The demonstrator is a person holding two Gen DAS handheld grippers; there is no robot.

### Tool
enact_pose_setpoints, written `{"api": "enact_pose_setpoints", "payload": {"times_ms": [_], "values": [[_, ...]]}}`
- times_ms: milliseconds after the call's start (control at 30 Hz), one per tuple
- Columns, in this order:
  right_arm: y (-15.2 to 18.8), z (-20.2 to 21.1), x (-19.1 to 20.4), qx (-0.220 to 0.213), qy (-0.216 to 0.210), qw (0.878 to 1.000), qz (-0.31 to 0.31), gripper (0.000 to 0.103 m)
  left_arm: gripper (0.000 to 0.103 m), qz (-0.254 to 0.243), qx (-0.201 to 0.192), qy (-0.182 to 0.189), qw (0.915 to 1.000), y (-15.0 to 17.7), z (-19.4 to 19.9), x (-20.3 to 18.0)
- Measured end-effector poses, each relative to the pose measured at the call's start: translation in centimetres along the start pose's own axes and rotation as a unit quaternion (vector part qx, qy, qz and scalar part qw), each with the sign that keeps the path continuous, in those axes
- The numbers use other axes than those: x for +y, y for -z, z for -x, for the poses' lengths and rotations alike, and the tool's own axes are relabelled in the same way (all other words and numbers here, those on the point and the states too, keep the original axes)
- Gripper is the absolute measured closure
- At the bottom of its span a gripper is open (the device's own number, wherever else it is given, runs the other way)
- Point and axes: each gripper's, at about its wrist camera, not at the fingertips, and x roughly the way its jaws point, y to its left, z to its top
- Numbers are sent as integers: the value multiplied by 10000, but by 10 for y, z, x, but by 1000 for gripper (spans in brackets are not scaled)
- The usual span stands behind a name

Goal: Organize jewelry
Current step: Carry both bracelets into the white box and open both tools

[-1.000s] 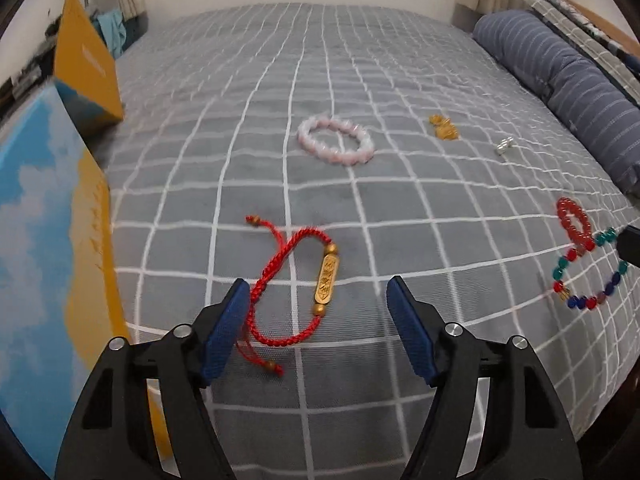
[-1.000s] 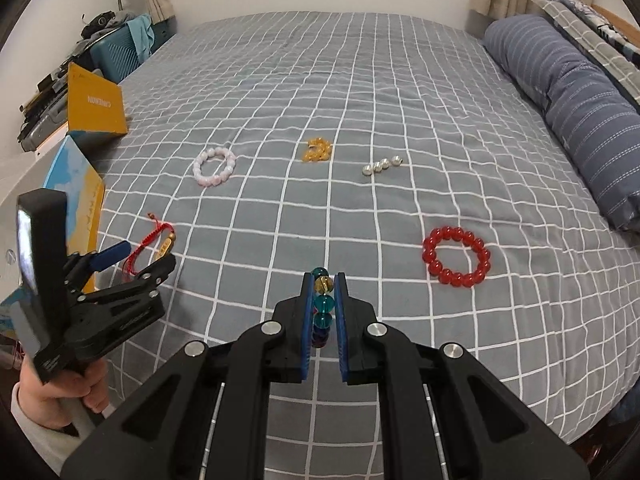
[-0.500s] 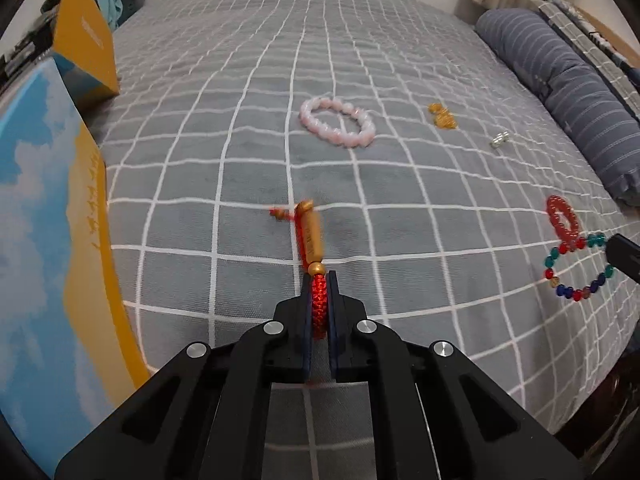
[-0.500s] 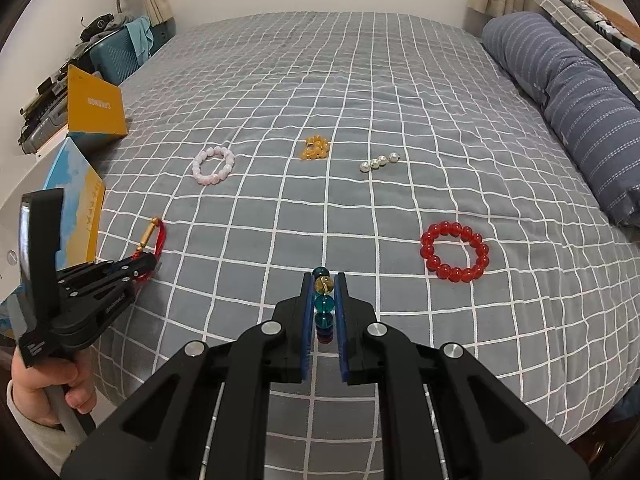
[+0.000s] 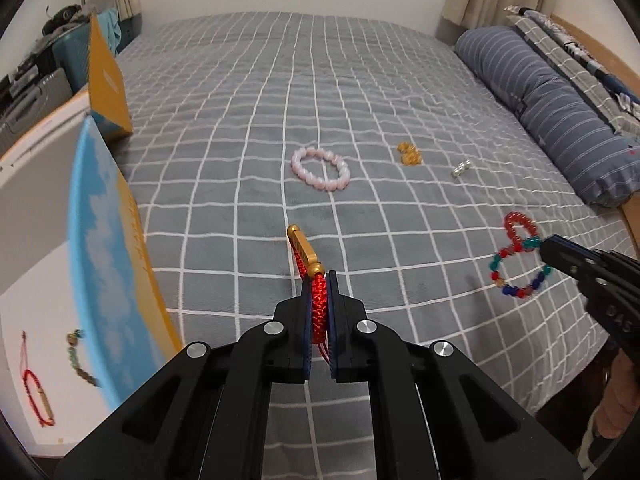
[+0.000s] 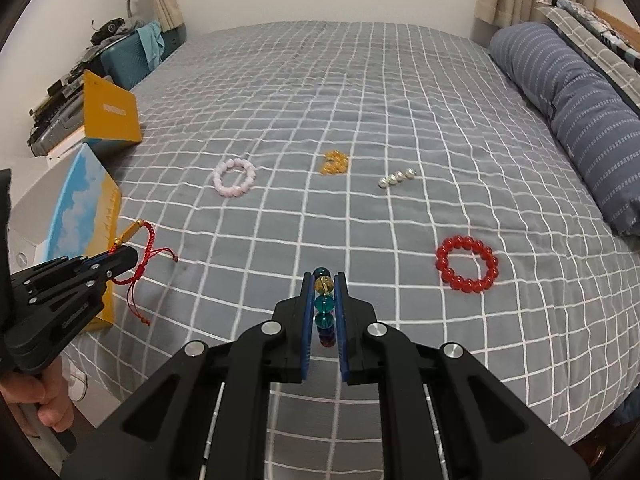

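Left gripper point(image 5: 319, 280): jaws clamped on the red cord bracelet point(image 5: 318, 304), its gold bar charm point(image 5: 303, 249) jutting out past the fingertips; in the right wrist view the cord tails hang clear of the bedspread point(image 5: 240, 184), beside the box.

Right gripper point(image 6: 324, 280): pads pinched on the multicolour bead bracelet point(image 6: 323, 304), teal and amber beads stacked between them; the left wrist view shows the loop dangling from it over the bed's near right side.

Box point(image 5: 100, 264): the landmark, a blue-and-yellow carton with white inside at the bed's near left edge, just beside the left gripper. A red cord piece point(image 5: 36, 396) and a dark bead strand point(image 5: 80, 360) already lie inside it.

Red bead bracelet point(image 6: 466, 264): on the bedspread well to the right of the box, untouched.

Pink bead bracelet point(image 5: 320, 169): farther up the bed than the box, towards the middle.

Gold cluster point(image 5: 410, 154): beyond and right of the pink bracelet, well apart from the box.

Silver beads point(image 5: 461, 168): a short row right of the gold cluster, farthest across from the box.

Progress: by the look of it, under halfway. Two pieces boxed, two lifted and apparently bound for the box, four on the bed awaiting collection.
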Motion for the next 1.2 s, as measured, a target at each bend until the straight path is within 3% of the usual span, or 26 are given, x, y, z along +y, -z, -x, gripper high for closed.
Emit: {"api": "enact_pose_setpoints", "payload": {"times_ms": [300,533,900,1200], "values": [[-28,15,46,-113,-550,9984,85,94,98,146,-354,-288,9989,-10,56,29],[-50,34,114,-359,-1008,9932,448,94,98,473,-521,-744,9947,-6,96,76],[-65,52,216,-534,-1736,9767,1140,94,98,1290,-730,-1495,9776,22,146,162],[-51,40,291,-514,-2021,9654,1569,94,98,1745,-674,-1800,9657,49,156,210]]}}
